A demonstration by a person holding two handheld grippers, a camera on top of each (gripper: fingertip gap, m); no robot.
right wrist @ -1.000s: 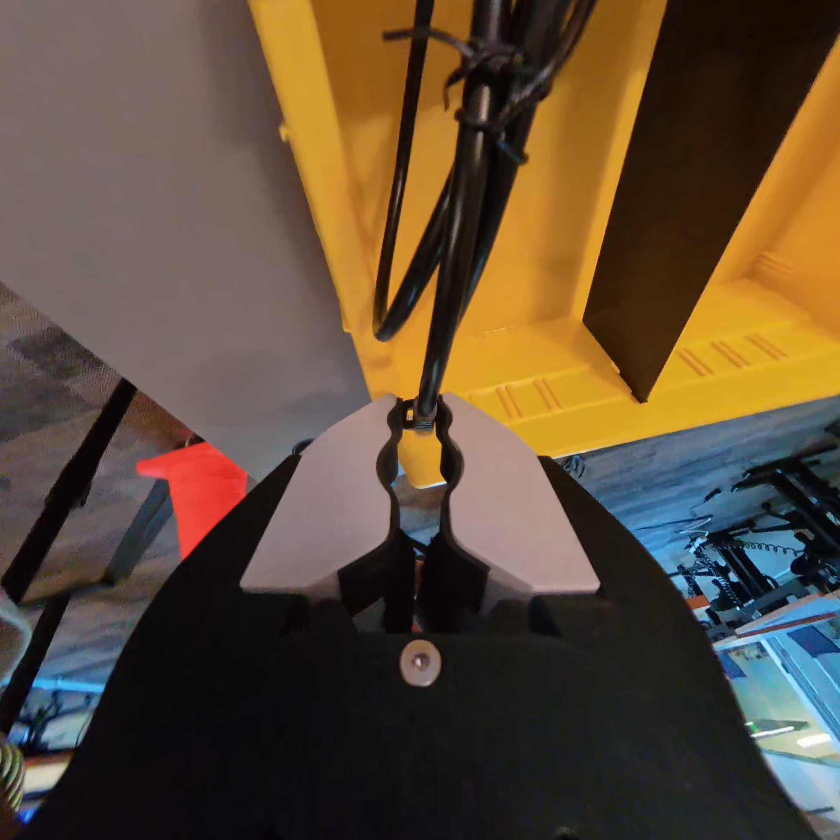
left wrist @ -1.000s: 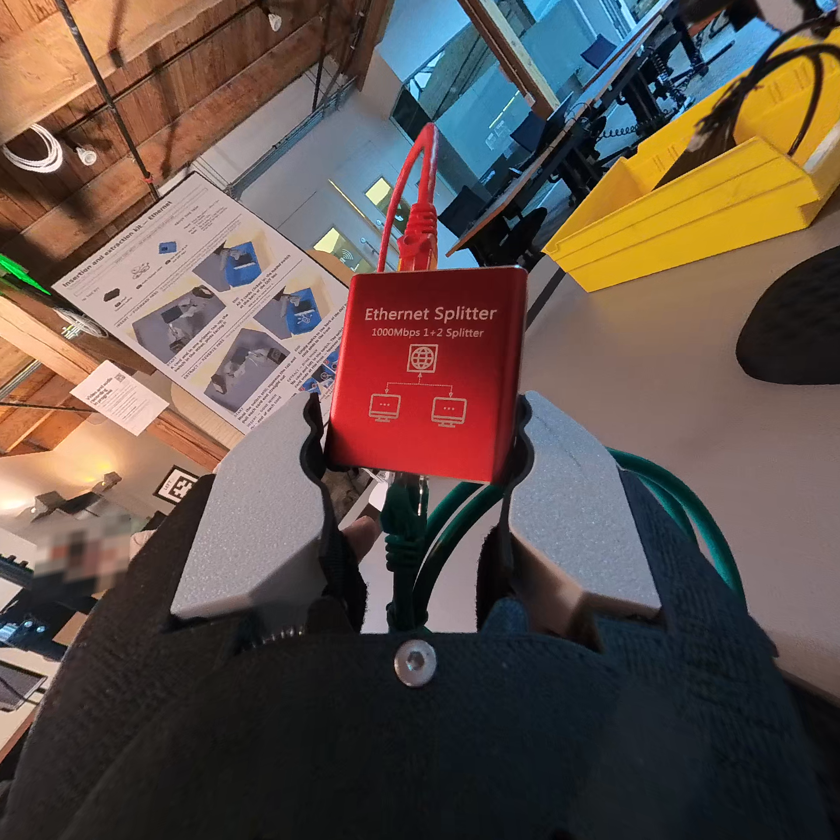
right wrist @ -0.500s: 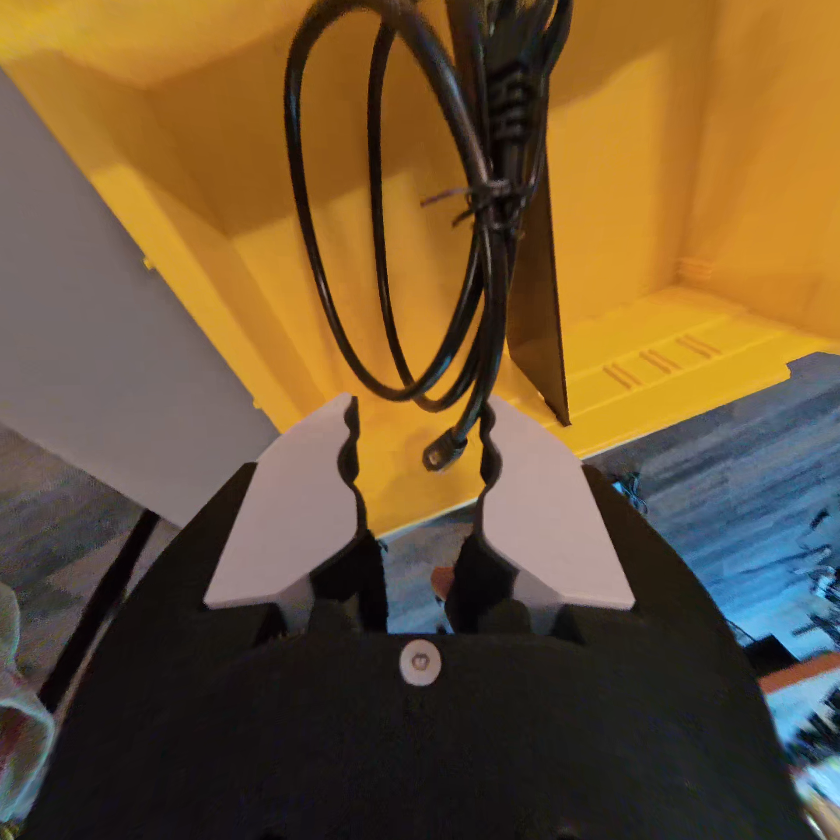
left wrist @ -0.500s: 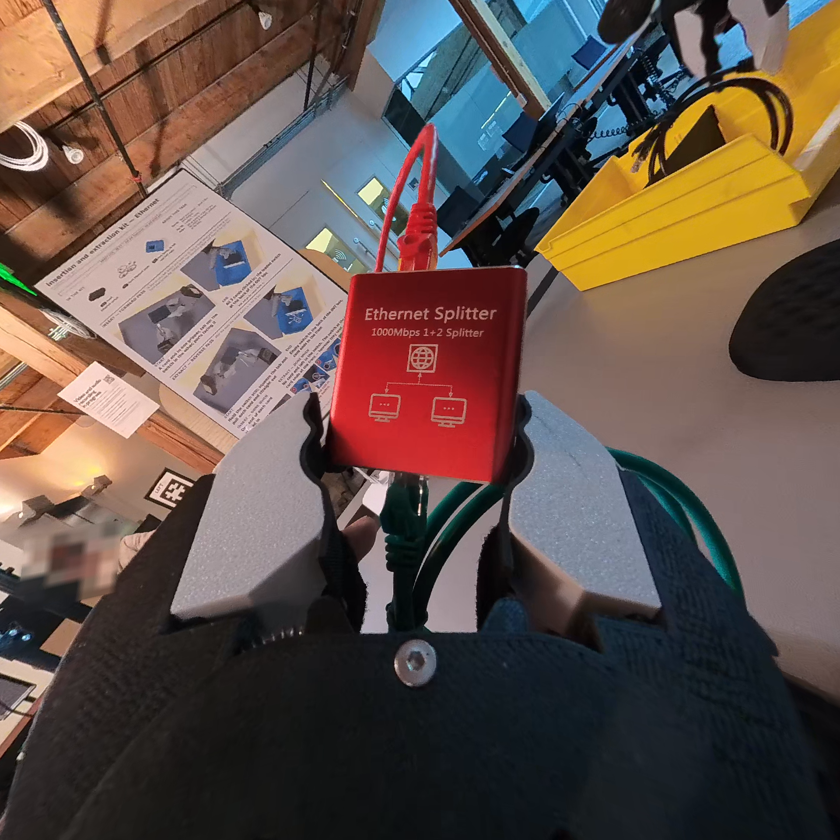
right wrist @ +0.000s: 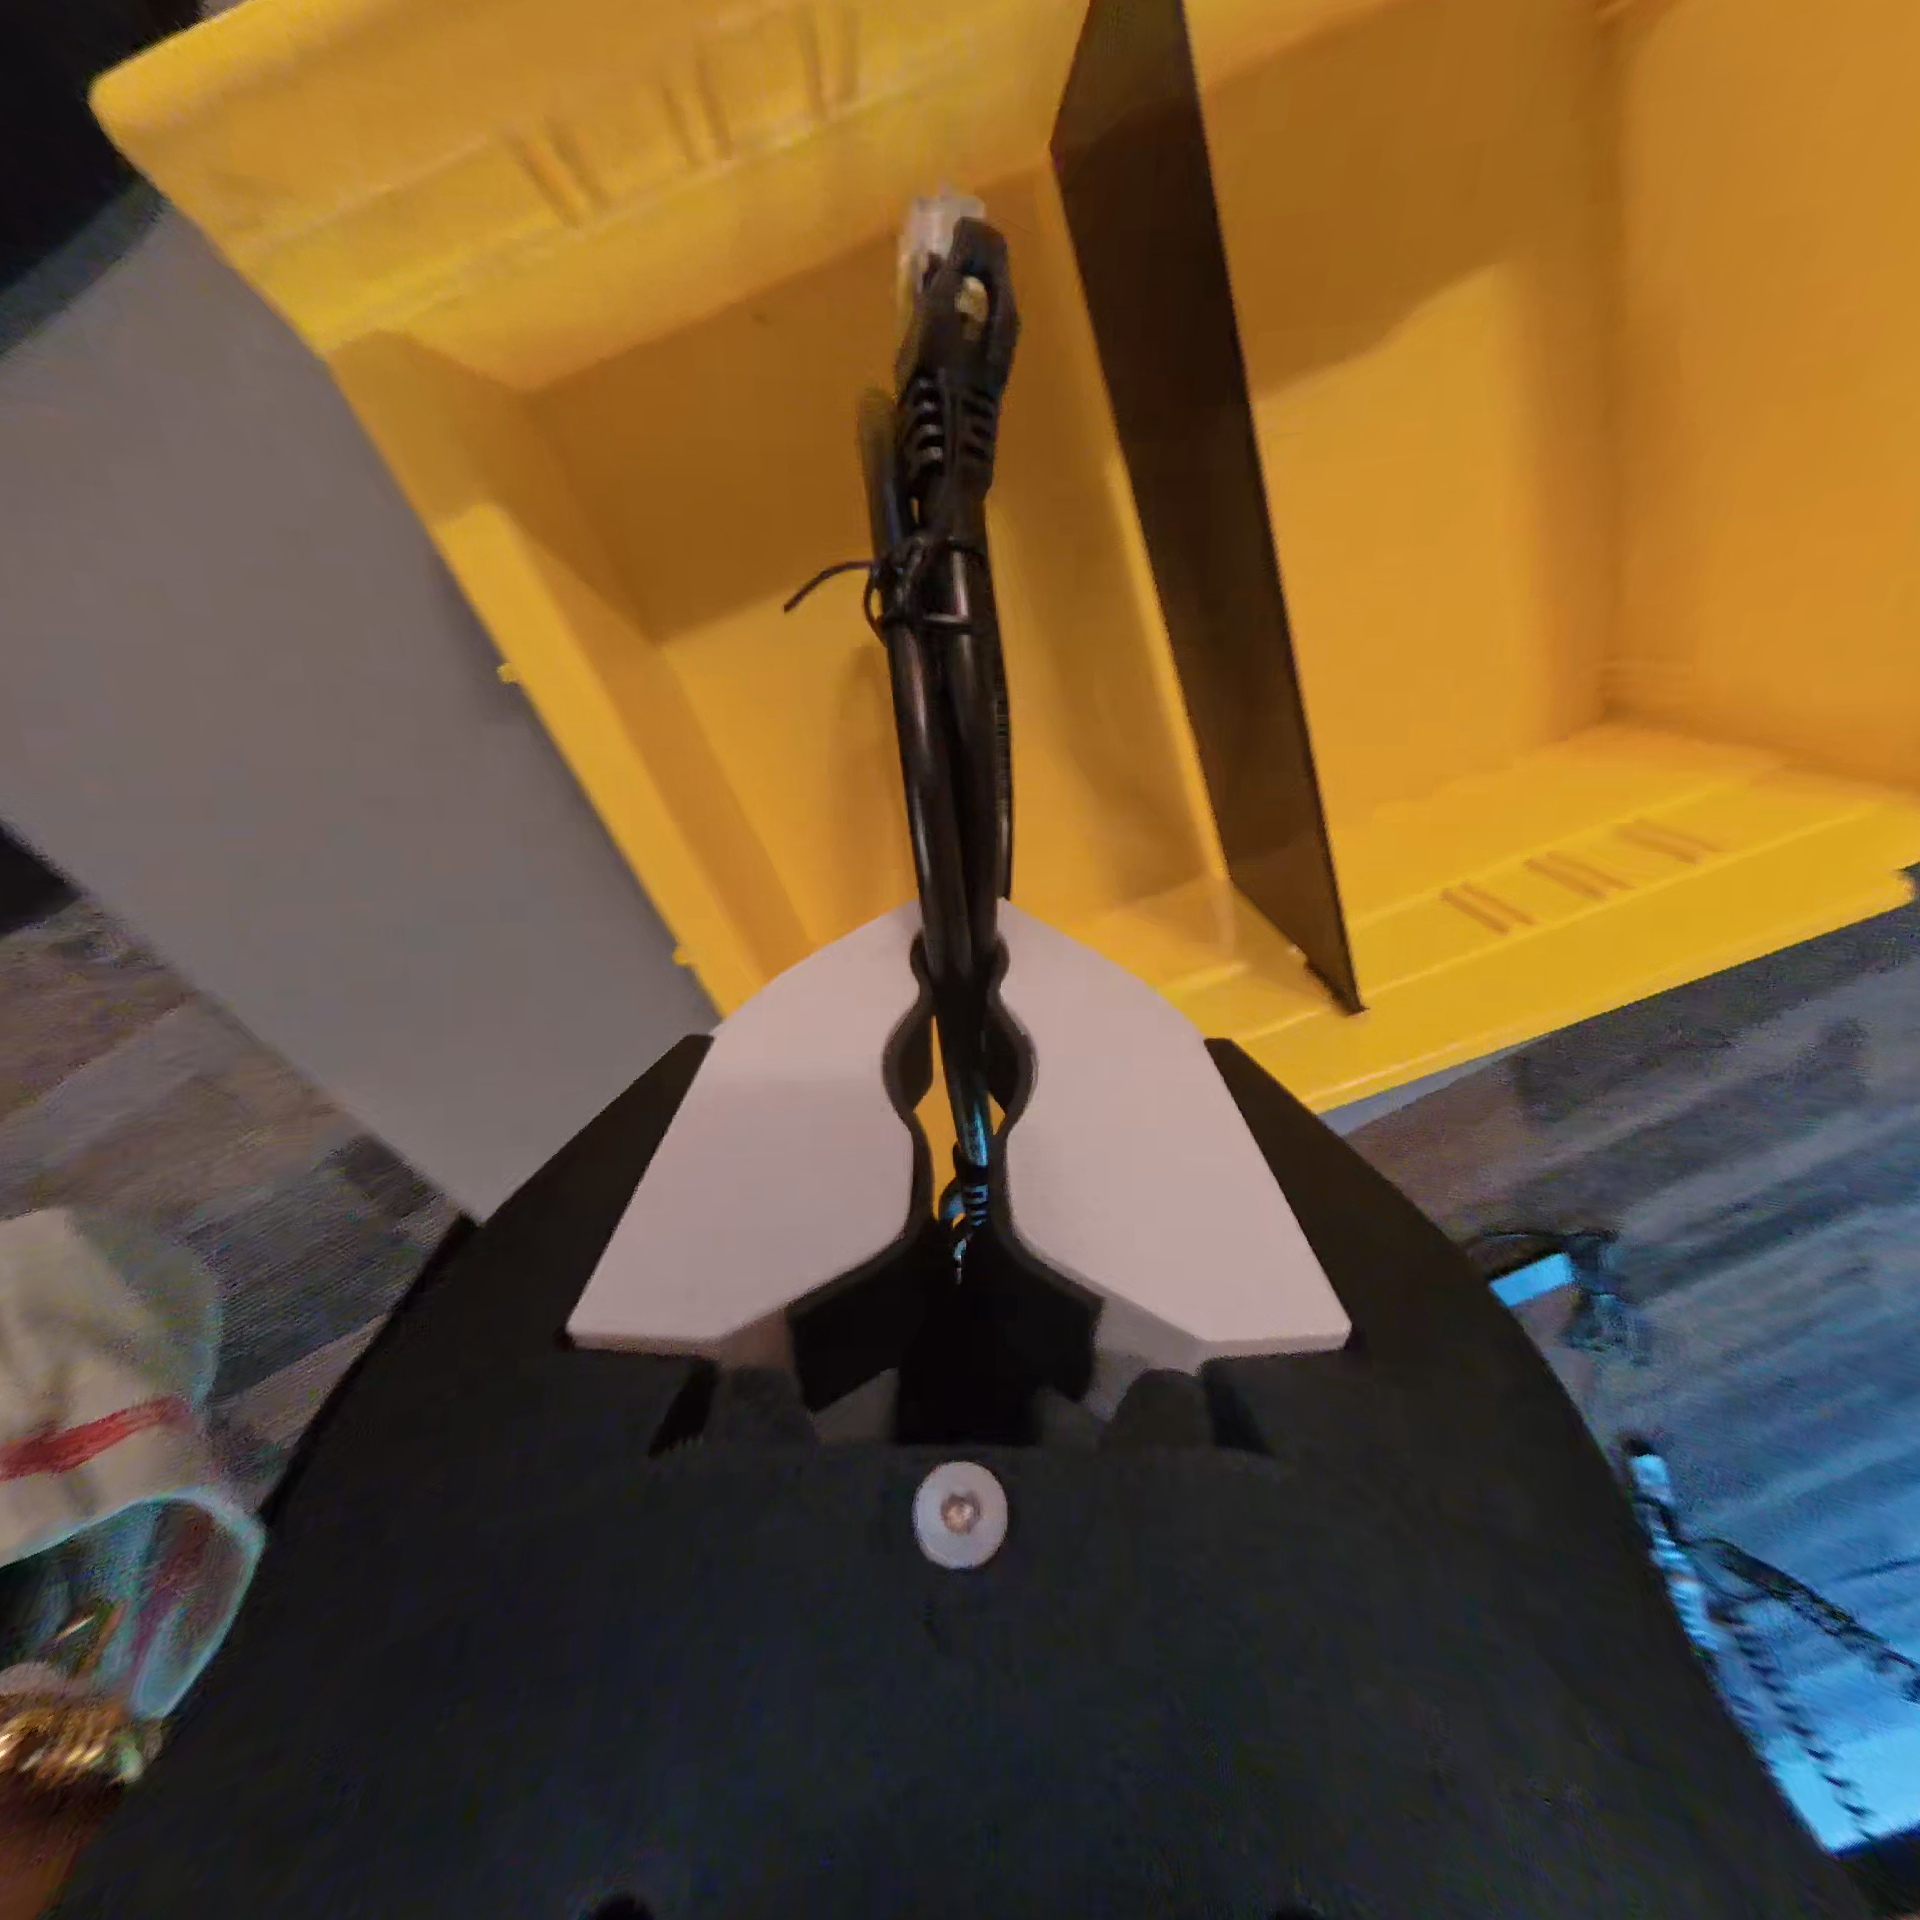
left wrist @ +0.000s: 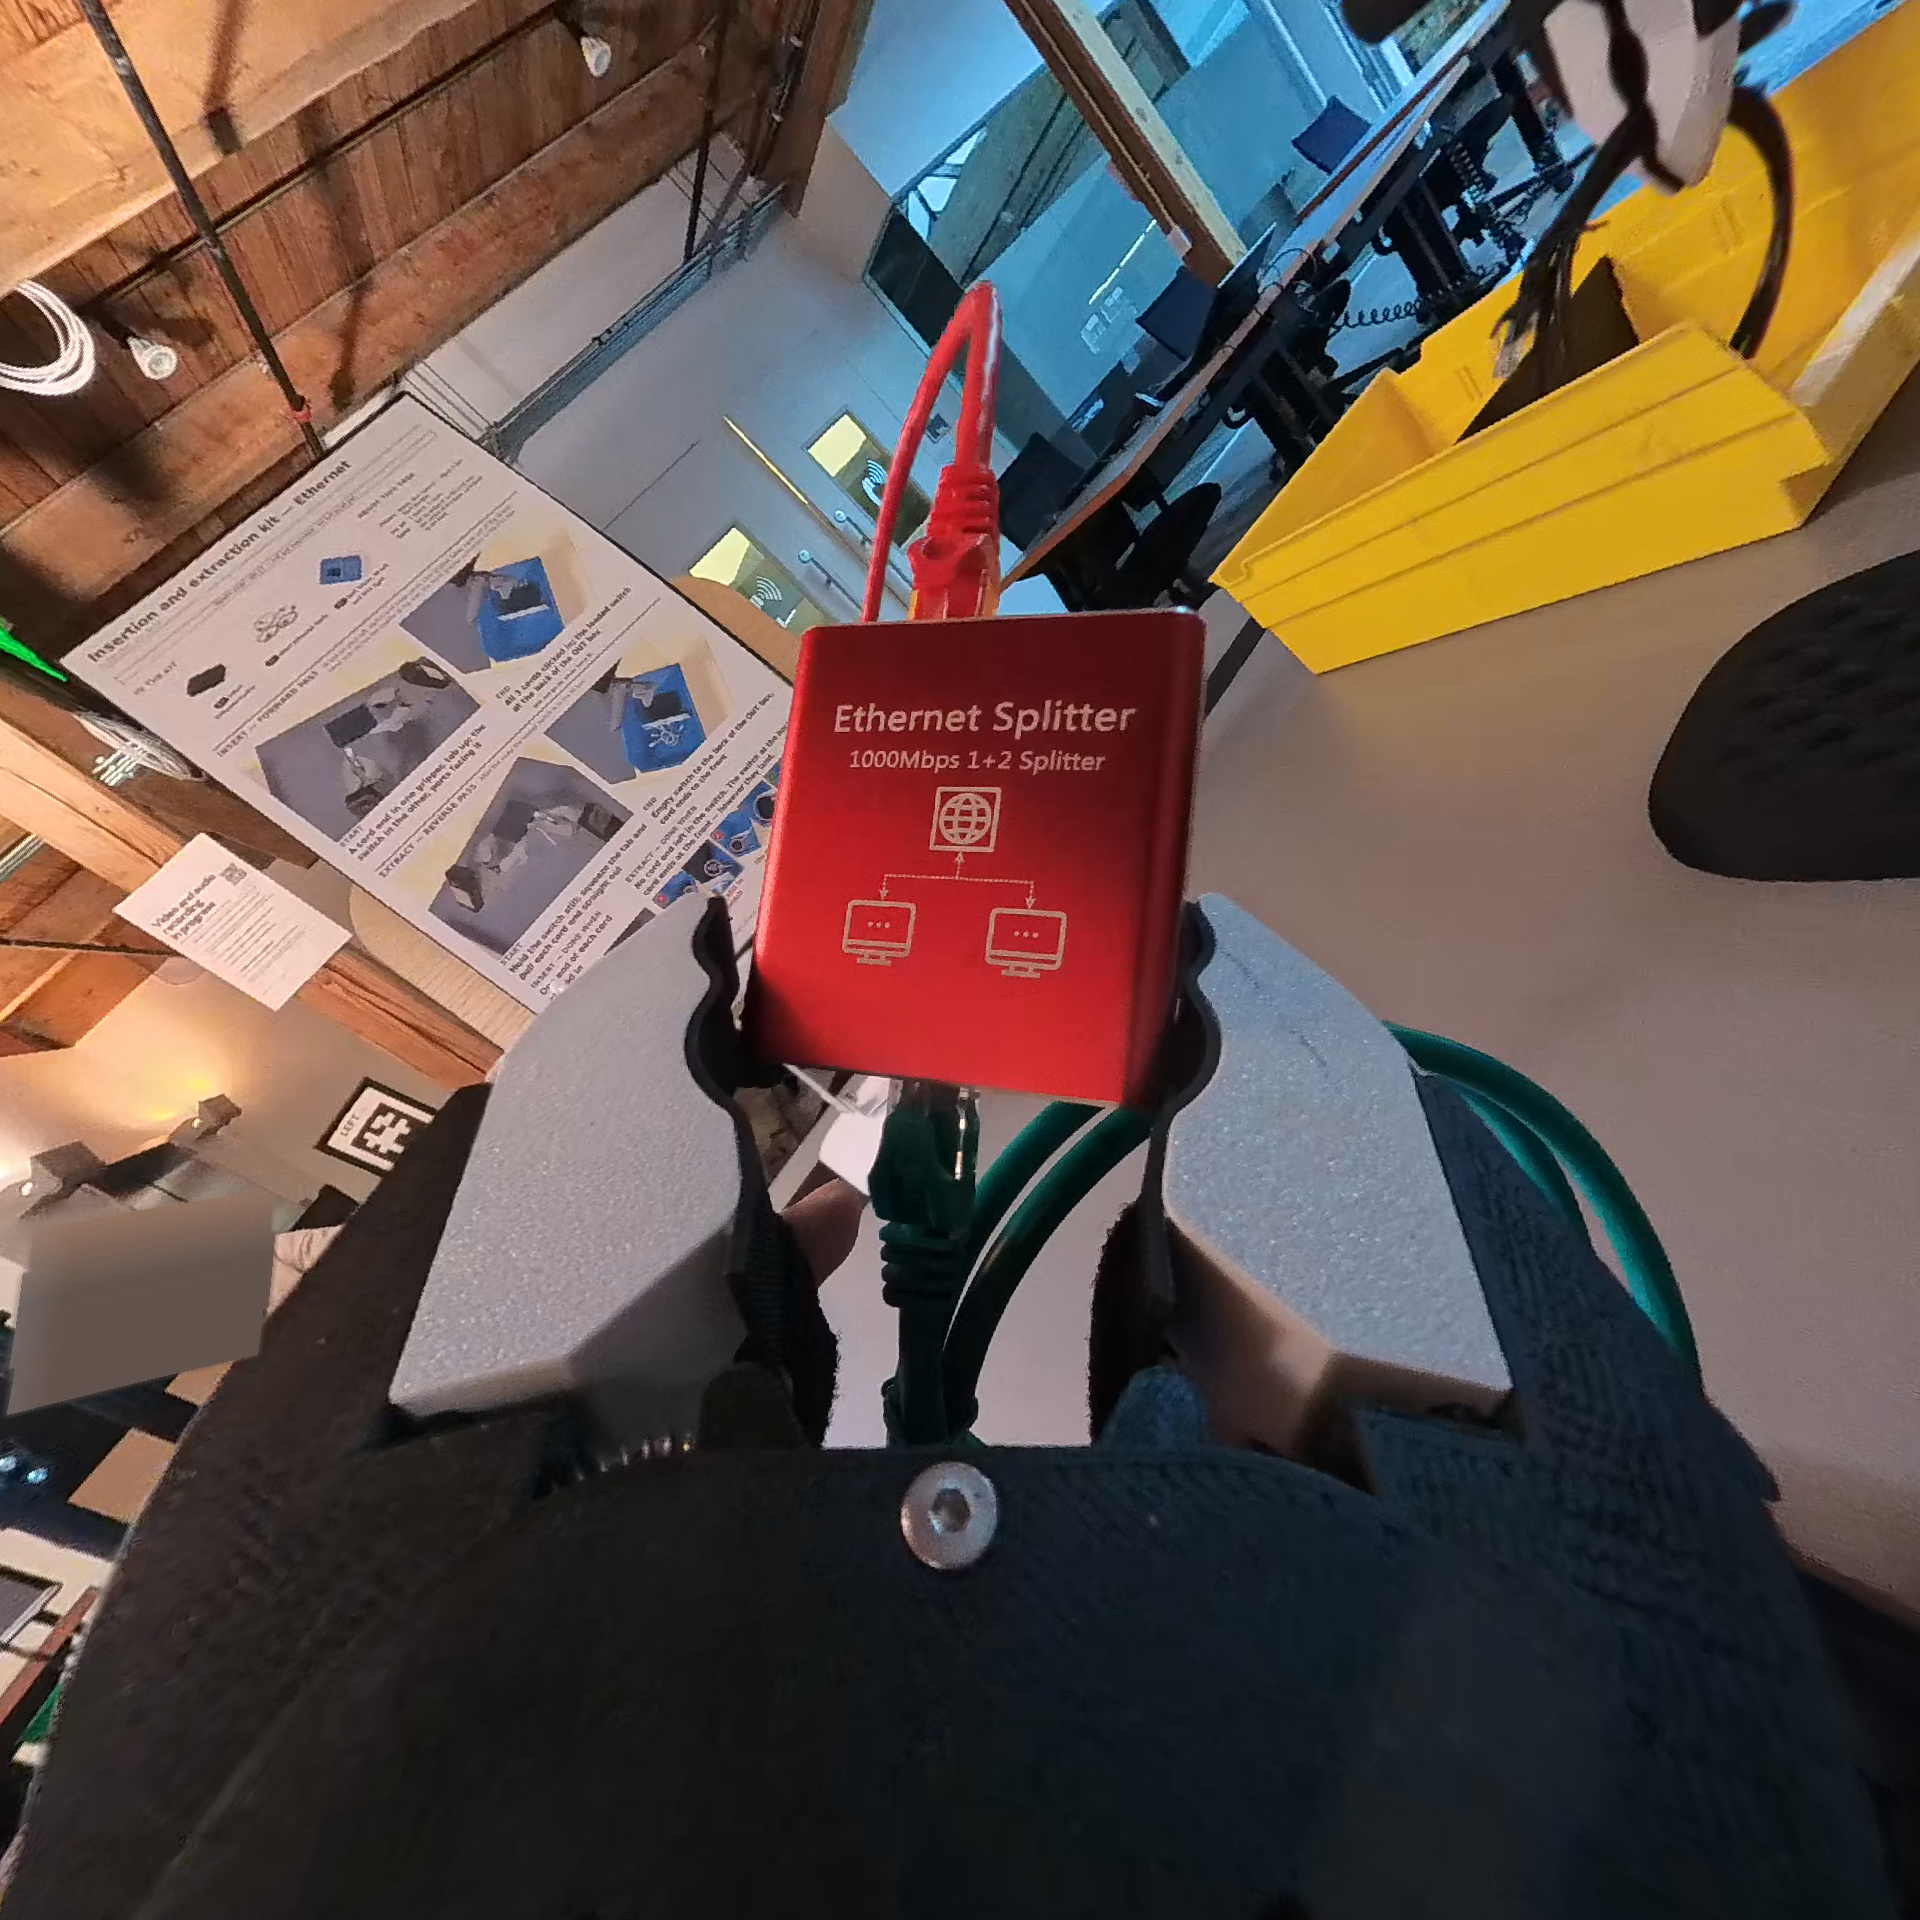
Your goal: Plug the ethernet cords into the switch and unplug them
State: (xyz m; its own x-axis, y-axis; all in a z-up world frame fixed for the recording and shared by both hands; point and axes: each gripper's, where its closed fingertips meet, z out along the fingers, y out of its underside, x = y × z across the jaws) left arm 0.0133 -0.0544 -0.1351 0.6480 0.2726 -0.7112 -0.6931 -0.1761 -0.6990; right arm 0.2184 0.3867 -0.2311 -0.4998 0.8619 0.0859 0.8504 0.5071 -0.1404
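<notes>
Here, left tool clamping red switch, right tool pinching bundled black cord.

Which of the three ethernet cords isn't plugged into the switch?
The black cord, bundled and clamped in the right hand-held gripper. The red cord and green cord sit in the switch.
</notes>
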